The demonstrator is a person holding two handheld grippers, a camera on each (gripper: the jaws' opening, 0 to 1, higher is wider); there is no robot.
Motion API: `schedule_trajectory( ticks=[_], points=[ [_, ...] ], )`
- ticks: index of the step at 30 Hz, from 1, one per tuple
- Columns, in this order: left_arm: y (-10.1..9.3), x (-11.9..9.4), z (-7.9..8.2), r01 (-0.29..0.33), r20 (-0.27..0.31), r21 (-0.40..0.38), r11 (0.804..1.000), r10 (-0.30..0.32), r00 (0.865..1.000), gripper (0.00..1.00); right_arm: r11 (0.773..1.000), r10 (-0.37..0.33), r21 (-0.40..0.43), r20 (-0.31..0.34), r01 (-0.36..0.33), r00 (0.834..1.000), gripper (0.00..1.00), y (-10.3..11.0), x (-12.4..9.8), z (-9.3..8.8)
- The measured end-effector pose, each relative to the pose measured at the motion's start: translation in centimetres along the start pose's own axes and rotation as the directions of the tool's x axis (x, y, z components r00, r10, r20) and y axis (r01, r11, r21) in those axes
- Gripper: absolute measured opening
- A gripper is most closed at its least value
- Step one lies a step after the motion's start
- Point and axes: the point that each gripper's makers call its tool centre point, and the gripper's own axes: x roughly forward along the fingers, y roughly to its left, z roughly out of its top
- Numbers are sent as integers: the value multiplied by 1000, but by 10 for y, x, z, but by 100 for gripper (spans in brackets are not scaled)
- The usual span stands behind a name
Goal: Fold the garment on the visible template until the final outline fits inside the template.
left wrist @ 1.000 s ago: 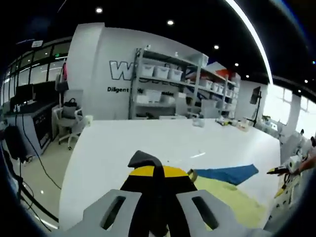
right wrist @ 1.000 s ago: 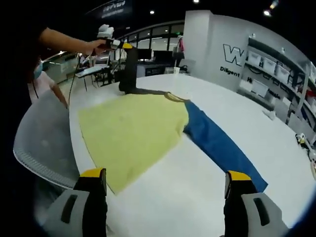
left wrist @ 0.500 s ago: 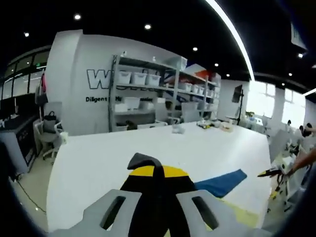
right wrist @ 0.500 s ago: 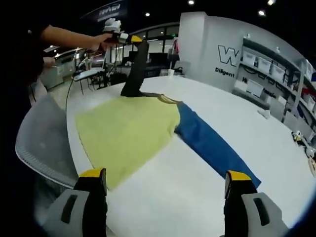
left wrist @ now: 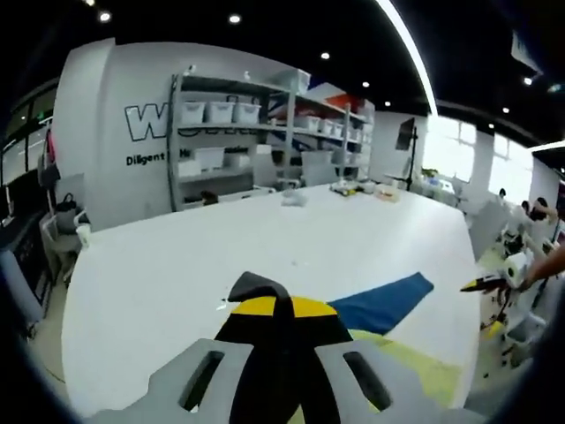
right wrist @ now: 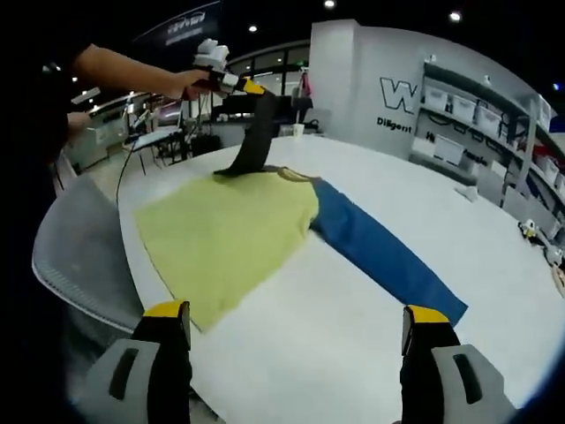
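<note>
In the left gripper view, our left gripper (left wrist: 275, 311) has its jaws clamped on the garment's dark sleeve (left wrist: 256, 287), above the broad white table (left wrist: 177, 265). In the right gripper view, our right gripper (right wrist: 296, 320) has its jaws wide apart, with nothing between them, at the near table edge; the garment (right wrist: 229, 234) lies flat ahead.

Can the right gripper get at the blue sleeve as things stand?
Probably yes. The right gripper hangs open above bare table, and the blue sleeve lies flat ahead with nothing between. The left gripper, shut on the dark sleeve, is at the far side.
</note>
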Motion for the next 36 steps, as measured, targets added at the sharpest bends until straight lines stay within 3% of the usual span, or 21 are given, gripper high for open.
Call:
schedule_trajectory(
  ticks=[5,14,21,30,36],
  points=[
    [-14,20,-15,10,-43,36,999,-9,999,1,1000,-11,14,1,11,1000,99,-1,-5,-3],
    [-30,52,-38,25,-112,32,999,-22,994,1,999,-34,34,4,34,999,99,-7,-12,-7],
    [-49,74,-69,47,-183,29,998,-41,982,1,997,-45,59,8,44,999,99,-9,-15,-9],
    [-62,95,-93,60,-241,41,997,-49,969,1,996,-60,67,6,59,998,99,-11,-15,-13],
    [-72,107,-100,80,-258,41,996,-67,964,1,995,-57,80,8,56,998,99,-9,-13,-14]
  ],
)
